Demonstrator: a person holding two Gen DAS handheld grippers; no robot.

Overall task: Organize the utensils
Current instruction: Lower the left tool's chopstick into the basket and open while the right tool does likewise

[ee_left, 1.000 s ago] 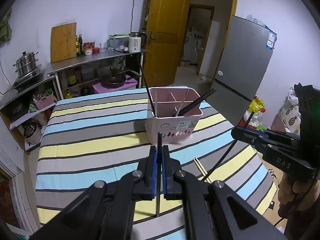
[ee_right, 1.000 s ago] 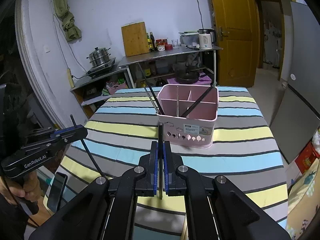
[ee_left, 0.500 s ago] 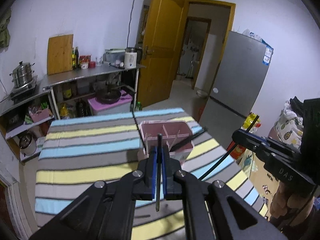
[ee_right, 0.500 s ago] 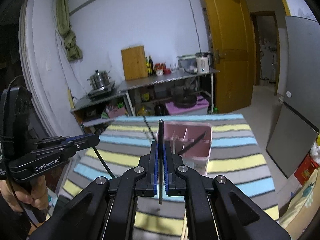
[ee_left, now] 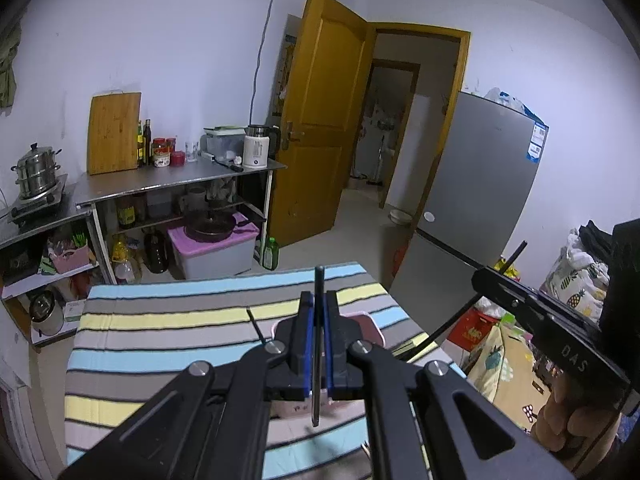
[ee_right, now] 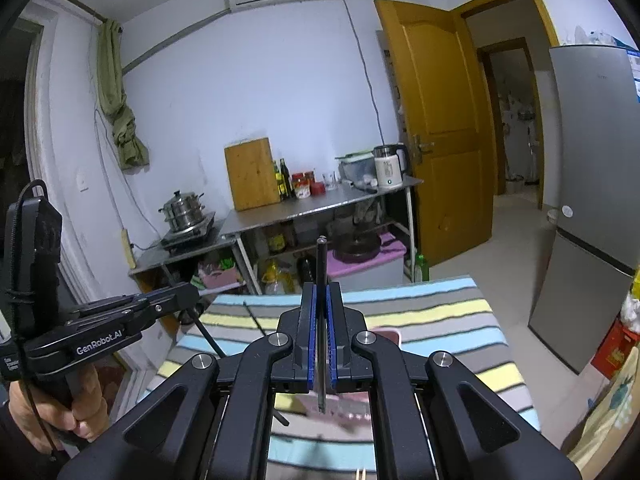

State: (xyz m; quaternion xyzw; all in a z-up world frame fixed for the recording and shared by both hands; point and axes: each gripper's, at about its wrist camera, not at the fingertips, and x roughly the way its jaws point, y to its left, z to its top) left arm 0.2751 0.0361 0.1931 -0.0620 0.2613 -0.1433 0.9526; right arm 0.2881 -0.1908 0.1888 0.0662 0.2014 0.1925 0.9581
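Left claw (ee_left: 319,304): jaws closed on a black chopstick (ee_left: 317,344), which stands nearly upright between the blue pads, its top end above the fingertips and its lower end hanging below them. The claw is raised above the bench (ee_left: 160,344), which is covered with a cloth striped in blue, yellow and grey.

Right claw (ee_right: 319,296): jaws likewise closed on a second black chopstick (ee_right: 321,320), held upright in the same manner, top end clear above the pads. In the left wrist view the right claw (ee_left: 486,276) appears at the right edge, off the bench's right side, with its chopstick slanting down toward the bench edge. In the right wrist view the left claw (ee_right: 188,294) appears off the bench's left side, carried by a hand (ee_right: 60,404) at the lower left.

Pink utensil holder (ee_left: 370,326): it sits on the bench directly beneath and behind the claws, largely hidden by them; only part of its rim and wall shows. One black chopstick (ee_left: 255,325) sticks out of it on the left, leaning toward the far left corner. The same holder (ee_right: 384,338) shows in the right wrist view behind the fingers. Its compartments cannot be made out.

Near edge of the bench: the tips of a pair of light wooden chopsticks (ee_right: 361,474) show at the bottom of the right wrist view.
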